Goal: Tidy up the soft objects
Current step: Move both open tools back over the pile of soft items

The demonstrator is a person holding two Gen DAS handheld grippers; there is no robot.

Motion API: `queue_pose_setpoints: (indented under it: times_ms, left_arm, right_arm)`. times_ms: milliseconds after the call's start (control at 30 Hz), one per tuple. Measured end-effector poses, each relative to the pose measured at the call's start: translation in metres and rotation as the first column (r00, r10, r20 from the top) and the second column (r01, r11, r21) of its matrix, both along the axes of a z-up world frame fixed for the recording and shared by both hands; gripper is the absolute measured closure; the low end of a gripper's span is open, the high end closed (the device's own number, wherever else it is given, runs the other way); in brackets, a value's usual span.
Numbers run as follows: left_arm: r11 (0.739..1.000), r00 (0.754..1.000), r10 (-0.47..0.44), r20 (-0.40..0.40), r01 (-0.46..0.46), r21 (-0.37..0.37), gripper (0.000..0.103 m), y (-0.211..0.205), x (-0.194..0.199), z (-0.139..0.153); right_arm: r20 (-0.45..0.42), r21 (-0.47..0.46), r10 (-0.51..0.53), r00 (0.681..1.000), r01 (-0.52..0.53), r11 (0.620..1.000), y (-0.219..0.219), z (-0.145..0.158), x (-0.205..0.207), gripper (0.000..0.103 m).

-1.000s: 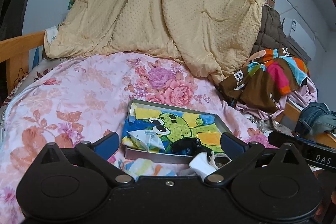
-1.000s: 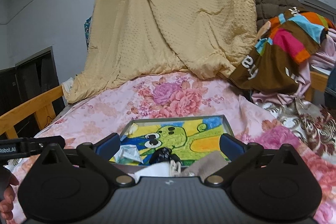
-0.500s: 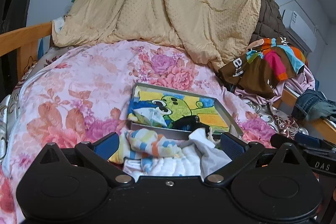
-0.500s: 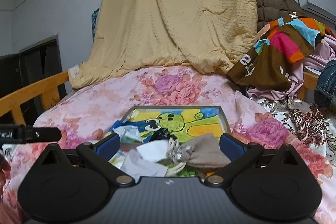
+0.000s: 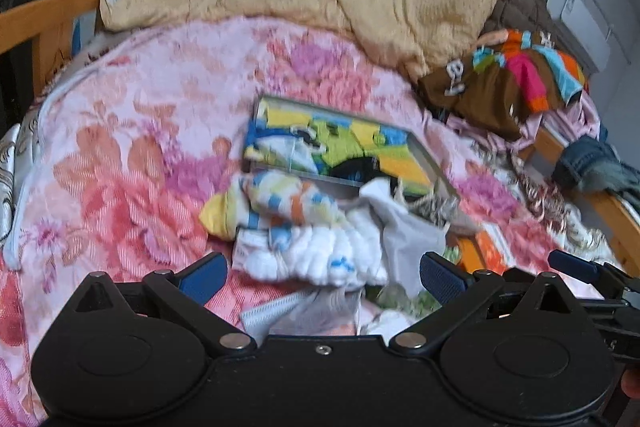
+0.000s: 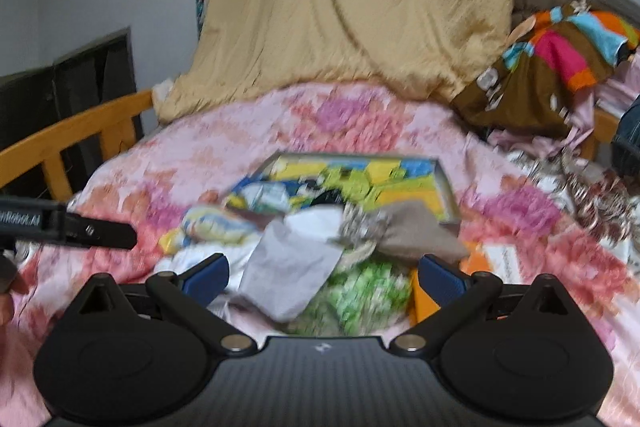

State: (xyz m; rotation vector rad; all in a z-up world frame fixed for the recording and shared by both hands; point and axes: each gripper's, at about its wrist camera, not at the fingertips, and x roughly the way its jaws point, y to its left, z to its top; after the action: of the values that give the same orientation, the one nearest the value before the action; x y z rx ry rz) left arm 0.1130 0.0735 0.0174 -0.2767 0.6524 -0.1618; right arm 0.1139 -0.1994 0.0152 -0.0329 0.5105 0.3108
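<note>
Soft-cloth heap (image 5: pixel 316 227) on floral bedspread (image 5: pixel 120 147) — tray (image 6: pixel 440 171) behind, both grippers (image 5: pixel 322 277) (image 6: pixel 322 277) wide apart, empty.

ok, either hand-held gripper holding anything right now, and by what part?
Nothing held. Left hand-held gripper and right hand-held gripper both stand open above the pile of small soft cloth items on the pink floral bedspread.

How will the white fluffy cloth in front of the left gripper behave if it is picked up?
The white fluffy cloth looks soft and bunched, so it will probably sag. It seems light. It touches the striped cloth, which may drag along.
</note>
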Motion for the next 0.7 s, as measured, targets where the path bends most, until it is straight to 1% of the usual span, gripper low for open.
queue_pose_setpoints:
  times_ms: [67,167,267,400,567,700]
  left_arm:
    - [1.000,0.999,-0.022,-0.038,0.022,0.006,0.001,-0.001,0.005,-0.004]
    - [0.997,0.993,-0.067,-0.094,0.070,0.039,0.001,-0.006,0.012,-0.010]
    - [0.993,0.985,-0.092,-0.144,0.102,0.065,0.001,-0.011,0.018,-0.018]
    - [0.990,0.978,-0.104,-0.179,0.120,0.076,0.001,-0.013,0.023,-0.026]
    - [0.983,0.966,-0.119,-0.231,0.147,0.109,0.001,-0.021,0.031,-0.035]
    - [0.966,0.952,-0.142,-0.271,0.193,0.173,0.001,-0.030,0.042,-0.042]
  right_arm:
    - [-0.041,-0.013,0.027,0.999,-0.027,1.000,0.003,-0.007,0.001,0.000]
    - [-0.095,-0.029,0.067,0.993,-0.070,0.997,0.009,-0.014,0.005,0.000]
    - [-0.128,-0.046,0.099,0.987,-0.106,0.993,0.015,-0.021,0.006,0.000]
    - [-0.169,-0.071,0.145,0.975,-0.159,0.985,0.024,-0.029,0.006,0.000]
    - [-0.245,-0.055,0.206,0.948,-0.225,0.973,0.034,-0.046,0.014,0.000]
    - [-0.281,-0.073,0.238,0.930,-0.268,0.961,0.041,-0.057,0.021,0.000]
